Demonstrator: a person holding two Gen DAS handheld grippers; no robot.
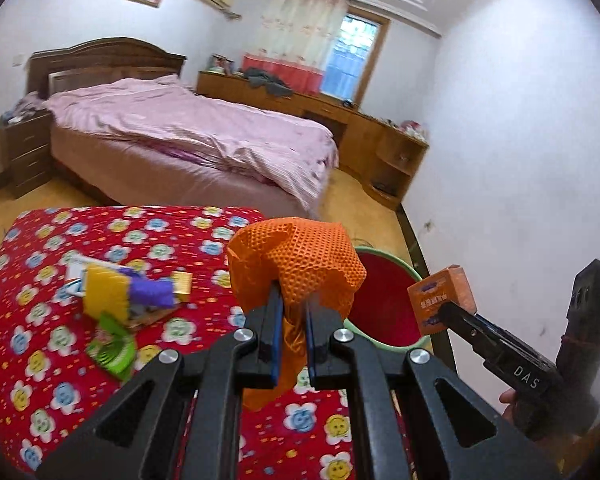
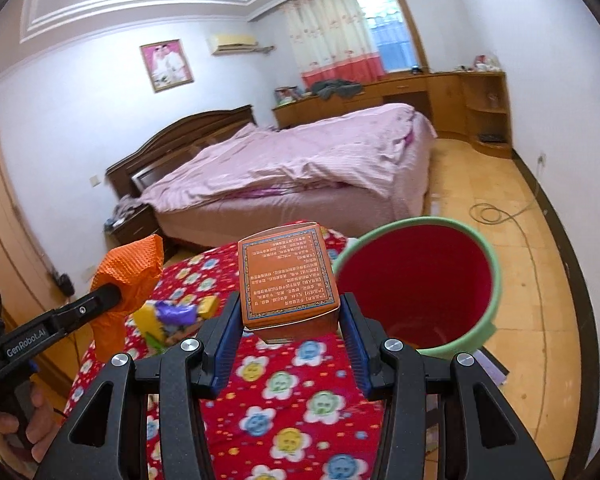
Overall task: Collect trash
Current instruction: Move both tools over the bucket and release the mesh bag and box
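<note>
Where wrappers lie: red flowered cloth, bedroom beyond.

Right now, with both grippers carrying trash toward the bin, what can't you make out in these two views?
- Bin bottom: left wrist view, the orange mesh covers its near side.
- Wrapper pile: blurred in both views, labels unreadable.
- Orange box: print too small.
- Left gripper pads: buried in mesh.

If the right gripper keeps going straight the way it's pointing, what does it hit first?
Probably nothing close: the right gripper, shut on the orange printed cardboard box, aims over the red flowered tablecloth toward the pink-covered bed. Depth is unclear.
</note>
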